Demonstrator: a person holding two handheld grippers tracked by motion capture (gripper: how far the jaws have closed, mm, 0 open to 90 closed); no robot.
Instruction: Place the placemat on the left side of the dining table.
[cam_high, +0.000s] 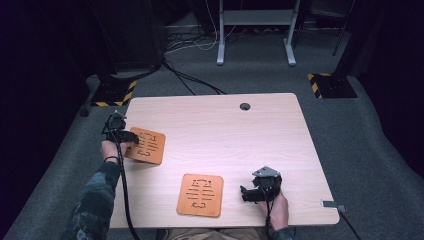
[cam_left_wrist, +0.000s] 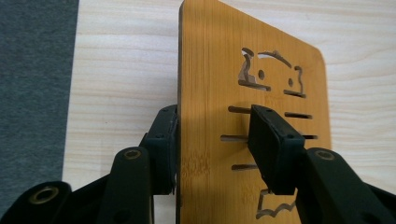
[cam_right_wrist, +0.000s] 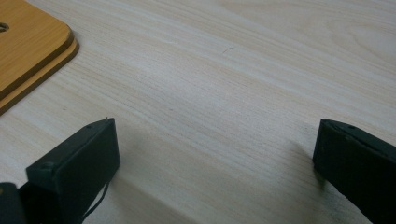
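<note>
Two orange wooden boards with cut-out slots lie on the pale table (cam_high: 240, 135). My left gripper (cam_high: 131, 136) holds the left board (cam_high: 149, 147) by its near edge at the table's left side. In the left gripper view the jaws stand on both faces of this board (cam_left_wrist: 280, 70), with my left gripper (cam_left_wrist: 215, 112) shut on it. The second board (cam_high: 200, 195) lies flat near the front edge. My right gripper (cam_high: 245, 193) rests just right of it, open. In the right gripper view my right gripper (cam_right_wrist: 217, 126) has bare table between its jaws, and the board's corner (cam_right_wrist: 28, 42) is at the upper left.
A round cable hole (cam_high: 244, 106) sits near the table's far edge. A small metal piece (cam_high: 332, 204) lies at the front right corner. On the grey floor beyond are a white desk frame (cam_high: 255, 20), cables and two yellow-and-black striped plates (cam_high: 330, 85).
</note>
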